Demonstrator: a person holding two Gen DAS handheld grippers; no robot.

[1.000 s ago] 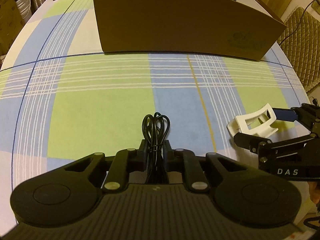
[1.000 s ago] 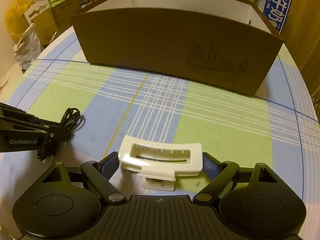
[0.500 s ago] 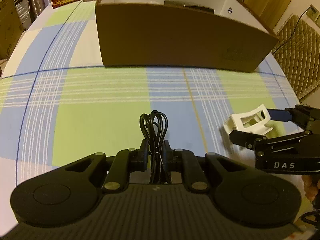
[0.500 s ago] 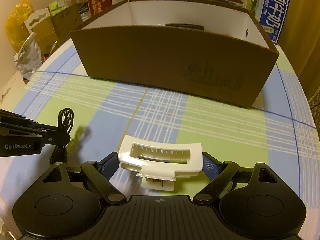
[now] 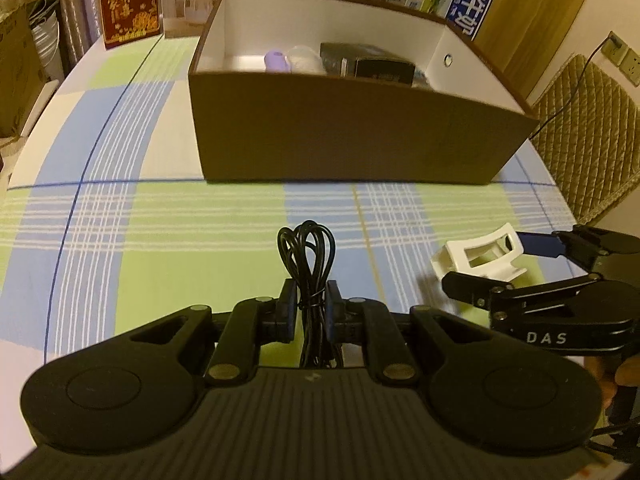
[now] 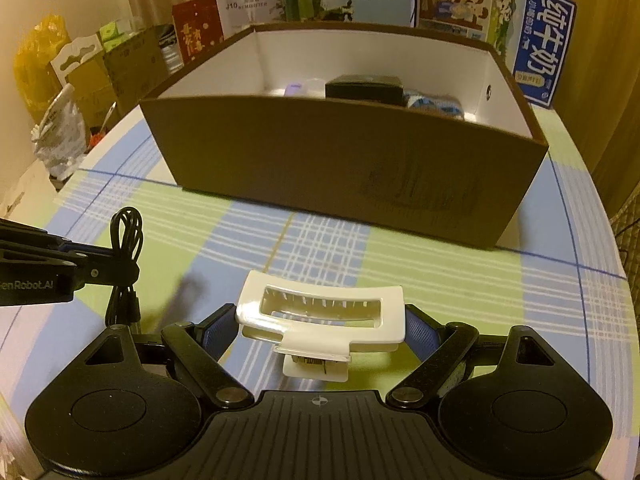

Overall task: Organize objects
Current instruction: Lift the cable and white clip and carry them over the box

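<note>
Jaws of the left gripper (image 5: 311,305) clamp a coiled black cable (image 5: 307,256) and those of the right gripper (image 6: 320,330) pinch a white hair claw clip (image 6: 320,312), both above the tabletop (image 5: 168,248), so each load should clear the near wall of the brown cardboard box (image 6: 344,160) at twelve o'clock before release.

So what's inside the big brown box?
Inside the brown box I can see a purple thing, a black box and something blue and white. The front wall hides the bottom, so more might be there.
</note>
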